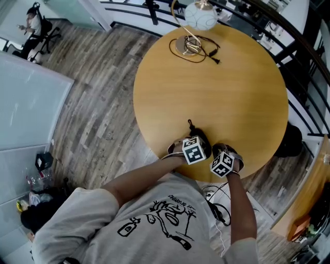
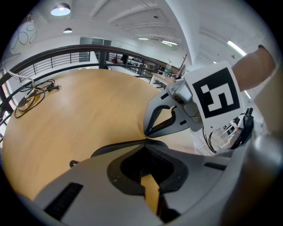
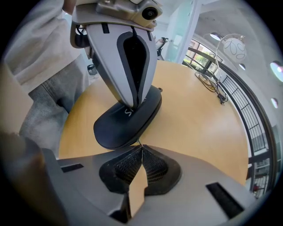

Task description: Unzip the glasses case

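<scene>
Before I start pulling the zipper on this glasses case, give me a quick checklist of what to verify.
1. The glasses case lies flat on the table: ok.
2. The left gripper steadies it: ok, jaws together, tips pressed on its top.
3. The right gripper is closed at the case's edge: ok, jaws together.
4. The zipper pull is caught in the right gripper: cannot tell, too small to make out.
5. The lamp and cable are out of the way: ok, both at the far side of the table.
</scene>
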Demonstrator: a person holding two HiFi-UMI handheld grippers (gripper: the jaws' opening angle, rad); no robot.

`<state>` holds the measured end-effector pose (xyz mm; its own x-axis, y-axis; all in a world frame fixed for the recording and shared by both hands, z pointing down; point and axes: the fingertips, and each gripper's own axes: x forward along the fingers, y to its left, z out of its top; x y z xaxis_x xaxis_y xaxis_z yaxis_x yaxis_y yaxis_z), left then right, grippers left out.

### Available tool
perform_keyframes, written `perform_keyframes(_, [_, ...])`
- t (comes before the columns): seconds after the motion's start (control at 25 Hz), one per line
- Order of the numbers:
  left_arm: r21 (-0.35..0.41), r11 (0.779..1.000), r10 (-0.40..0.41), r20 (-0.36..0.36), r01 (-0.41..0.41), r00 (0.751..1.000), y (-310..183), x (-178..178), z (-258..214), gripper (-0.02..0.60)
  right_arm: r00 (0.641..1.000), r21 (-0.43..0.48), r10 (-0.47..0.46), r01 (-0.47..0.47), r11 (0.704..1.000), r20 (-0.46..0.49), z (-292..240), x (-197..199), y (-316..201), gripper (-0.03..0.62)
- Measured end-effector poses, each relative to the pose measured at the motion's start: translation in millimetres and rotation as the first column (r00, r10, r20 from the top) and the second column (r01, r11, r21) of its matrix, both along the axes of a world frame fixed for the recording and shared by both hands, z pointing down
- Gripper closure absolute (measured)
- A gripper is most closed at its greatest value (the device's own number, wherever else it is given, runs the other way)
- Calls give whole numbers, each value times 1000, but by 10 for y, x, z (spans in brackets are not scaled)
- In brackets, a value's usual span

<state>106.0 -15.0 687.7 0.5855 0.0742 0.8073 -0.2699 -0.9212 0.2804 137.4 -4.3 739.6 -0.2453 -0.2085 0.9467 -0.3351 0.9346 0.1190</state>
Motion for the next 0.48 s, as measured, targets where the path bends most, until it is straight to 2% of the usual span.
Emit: perform_keyframes(0.48, [-38, 998, -41, -34, 40, 999, -14, -19, -12, 575, 998, 13, -62, 62, 998, -4, -30, -192, -313, 572])
